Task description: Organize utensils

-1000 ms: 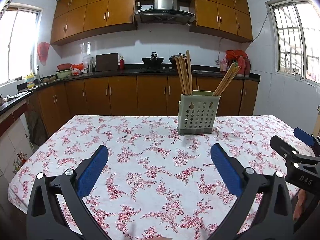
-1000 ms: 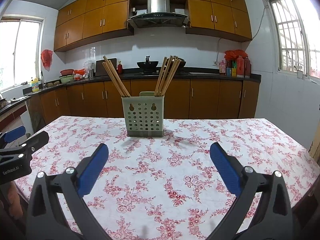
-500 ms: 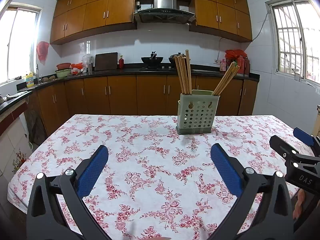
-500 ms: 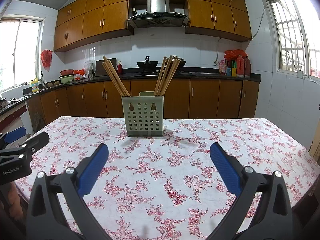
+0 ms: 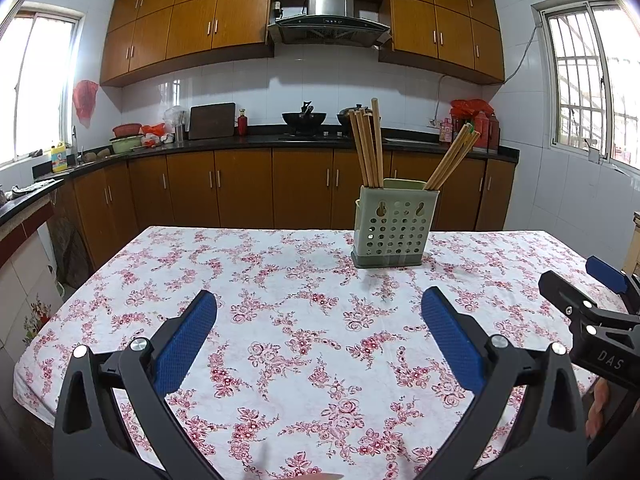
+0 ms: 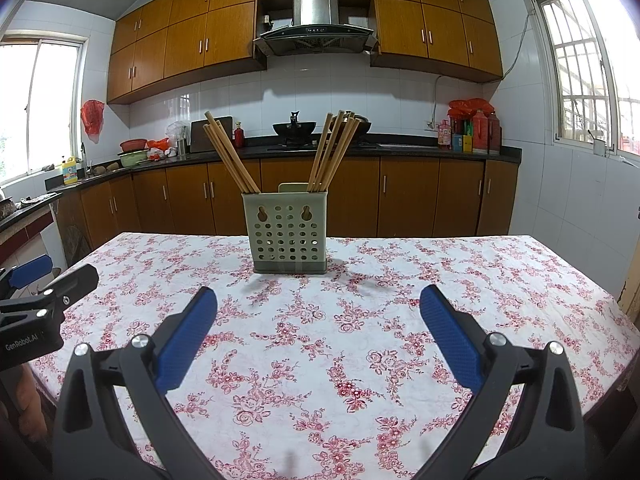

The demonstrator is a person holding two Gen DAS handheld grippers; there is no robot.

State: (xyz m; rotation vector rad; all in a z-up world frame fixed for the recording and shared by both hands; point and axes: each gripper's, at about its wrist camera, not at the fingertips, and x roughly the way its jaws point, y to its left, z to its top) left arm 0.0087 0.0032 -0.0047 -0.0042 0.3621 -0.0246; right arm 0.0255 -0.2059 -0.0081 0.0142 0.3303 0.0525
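A pale green perforated utensil holder (image 5: 393, 227) (image 6: 287, 233) stands upright on the floral tablecloth (image 5: 304, 320) (image 6: 360, 300), toward the far side of the table. Two bundles of wooden chopsticks (image 5: 367, 148) (image 6: 334, 150) stick out of it, one at each side. My left gripper (image 5: 319, 302) is open over the near part of the table with nothing between its blue pads. My right gripper (image 6: 318, 300) is open too and holds nothing. Each gripper shows at the edge of the other's view: the right one (image 5: 592, 300), the left one (image 6: 44, 276).
Brown kitchen cabinets (image 5: 248, 188) and a dark counter (image 5: 256, 140) with a wok, bottles and bowls run along the far wall. Windows sit at both sides. The table's near edge drops off at the left (image 5: 32, 380) and right (image 6: 616, 384).
Both grippers have drawn back a little from the holder, so it looks slightly smaller and higher in view. Both stayed open.
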